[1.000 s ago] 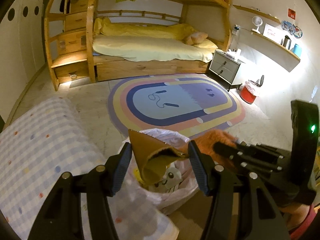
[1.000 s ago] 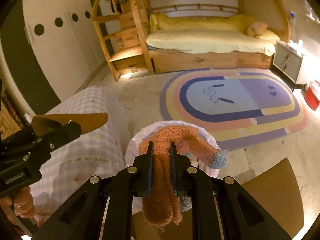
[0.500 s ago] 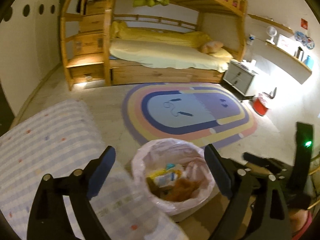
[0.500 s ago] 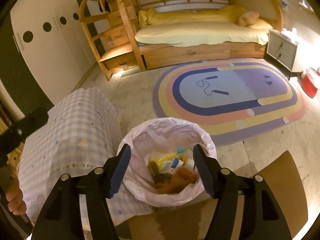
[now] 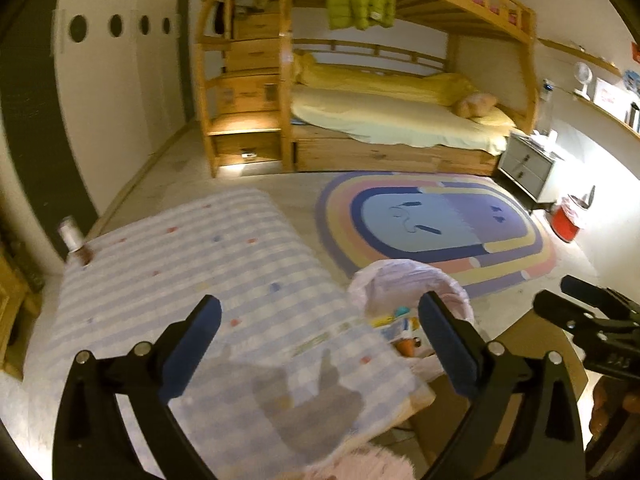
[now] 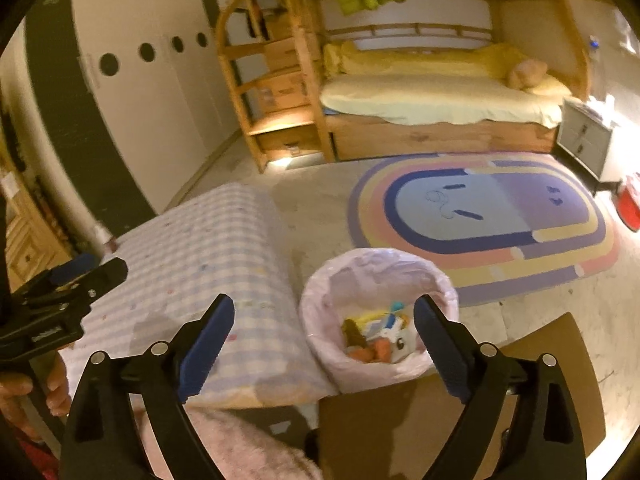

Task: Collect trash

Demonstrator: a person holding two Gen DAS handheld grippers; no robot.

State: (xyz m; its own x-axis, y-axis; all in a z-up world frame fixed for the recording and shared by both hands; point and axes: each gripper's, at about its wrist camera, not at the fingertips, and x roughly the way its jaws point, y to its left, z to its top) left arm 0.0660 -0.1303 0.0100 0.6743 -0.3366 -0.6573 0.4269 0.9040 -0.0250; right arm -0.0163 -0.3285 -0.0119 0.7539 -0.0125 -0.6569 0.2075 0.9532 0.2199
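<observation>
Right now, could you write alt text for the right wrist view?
The right gripper, its jaws opening and empty, hangs above a lined bin holding trash. A checked table stands left of the bin; a rug and bunk bed lie beyond.

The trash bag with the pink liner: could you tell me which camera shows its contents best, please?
The right wrist view: the trash bag sits centred, mouth fully open, contents visible. In the left wrist view the tablecloth and a finger partly hide it.
</observation>
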